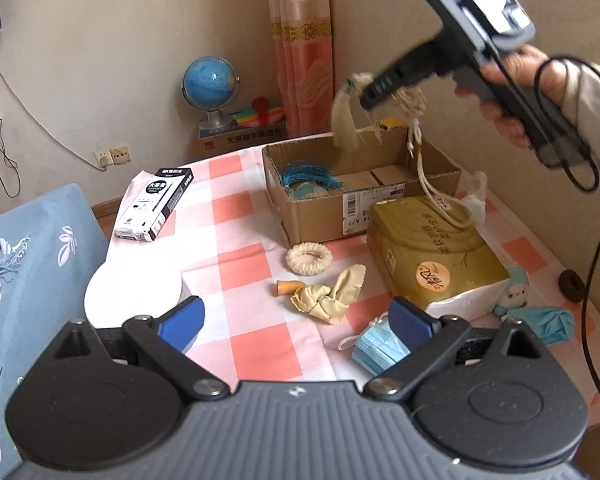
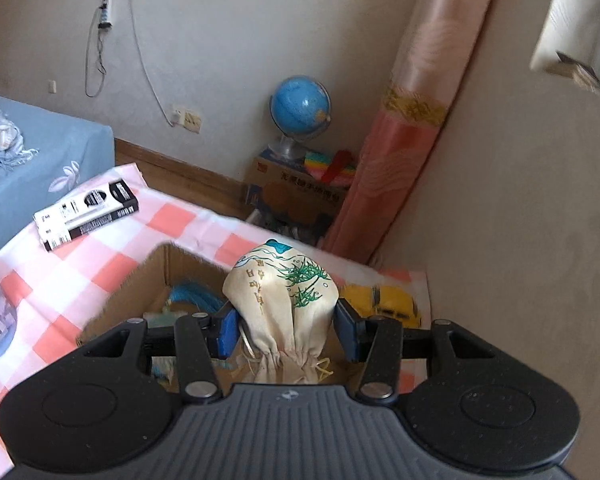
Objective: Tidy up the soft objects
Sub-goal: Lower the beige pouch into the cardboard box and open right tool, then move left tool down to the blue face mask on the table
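Right gripper (image 1: 364, 94) holds cream pouch (image 1: 346, 120) above cardboard box (image 1: 312, 208).

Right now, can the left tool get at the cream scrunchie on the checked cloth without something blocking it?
Probably yes. The left tool stands open and empty, and the cream scrunchie lies in the open ahead of it. Only the crumpled beige cloth lies between them, low and a little to one side.

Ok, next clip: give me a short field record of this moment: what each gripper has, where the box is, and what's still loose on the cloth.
right gripper: shut on a cream drawstring pouch, held over the box
left gripper: open, nothing between its fingers
cardboard box: open, on the checked cloth; blue tassel inside
loose on cloth: cream scrunchie, crumpled cream cloth, blue face masks
also there: gold packet, black-and-white carton
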`<state>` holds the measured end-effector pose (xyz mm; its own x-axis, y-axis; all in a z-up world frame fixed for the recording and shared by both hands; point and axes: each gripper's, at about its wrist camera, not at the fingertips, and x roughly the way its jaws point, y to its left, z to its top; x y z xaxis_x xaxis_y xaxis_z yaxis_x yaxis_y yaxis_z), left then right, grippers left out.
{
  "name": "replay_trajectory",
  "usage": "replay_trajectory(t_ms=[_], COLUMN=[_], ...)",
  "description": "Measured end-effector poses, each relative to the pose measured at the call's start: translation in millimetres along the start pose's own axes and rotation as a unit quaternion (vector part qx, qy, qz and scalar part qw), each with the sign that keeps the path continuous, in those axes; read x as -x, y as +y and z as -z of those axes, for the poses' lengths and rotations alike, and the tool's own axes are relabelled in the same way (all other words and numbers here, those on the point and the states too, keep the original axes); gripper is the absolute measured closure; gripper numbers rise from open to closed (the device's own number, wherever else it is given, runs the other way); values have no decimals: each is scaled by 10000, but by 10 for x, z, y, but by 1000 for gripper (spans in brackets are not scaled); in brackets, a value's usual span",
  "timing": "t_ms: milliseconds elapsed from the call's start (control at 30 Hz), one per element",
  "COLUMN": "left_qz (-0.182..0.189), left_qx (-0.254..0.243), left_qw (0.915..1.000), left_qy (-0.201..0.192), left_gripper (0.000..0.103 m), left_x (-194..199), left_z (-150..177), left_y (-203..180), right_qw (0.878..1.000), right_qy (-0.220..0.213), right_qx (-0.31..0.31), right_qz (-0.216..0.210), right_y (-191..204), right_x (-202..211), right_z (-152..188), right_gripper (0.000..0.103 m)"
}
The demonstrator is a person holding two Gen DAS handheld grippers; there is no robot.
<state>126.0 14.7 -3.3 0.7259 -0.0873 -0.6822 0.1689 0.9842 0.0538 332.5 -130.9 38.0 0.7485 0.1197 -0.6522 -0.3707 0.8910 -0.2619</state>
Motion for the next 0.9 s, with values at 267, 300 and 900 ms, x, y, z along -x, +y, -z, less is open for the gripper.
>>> replay_trajectory(t_ms=[267,300,900], left_qz=[-15,-10,64], left_qx=[-39,-44,-68], left_qw=[10000,10000,9999], left_qy=[37,37,51], left_gripper=[5,5,5], left_x=[-44,-46,-33], left_z=[-14,-14,-3], left_y=[-34,-34,-33], right_qw=[9962,9960,9988], right_qy=[-705,-683,63], right_qx=[230,271,-281], right_qz=[-451,-507,-387], right_y=[-34,-27,-138], right_x=[258,242,95], right_z=[-395,-387,188], right_gripper=[49,49,2])
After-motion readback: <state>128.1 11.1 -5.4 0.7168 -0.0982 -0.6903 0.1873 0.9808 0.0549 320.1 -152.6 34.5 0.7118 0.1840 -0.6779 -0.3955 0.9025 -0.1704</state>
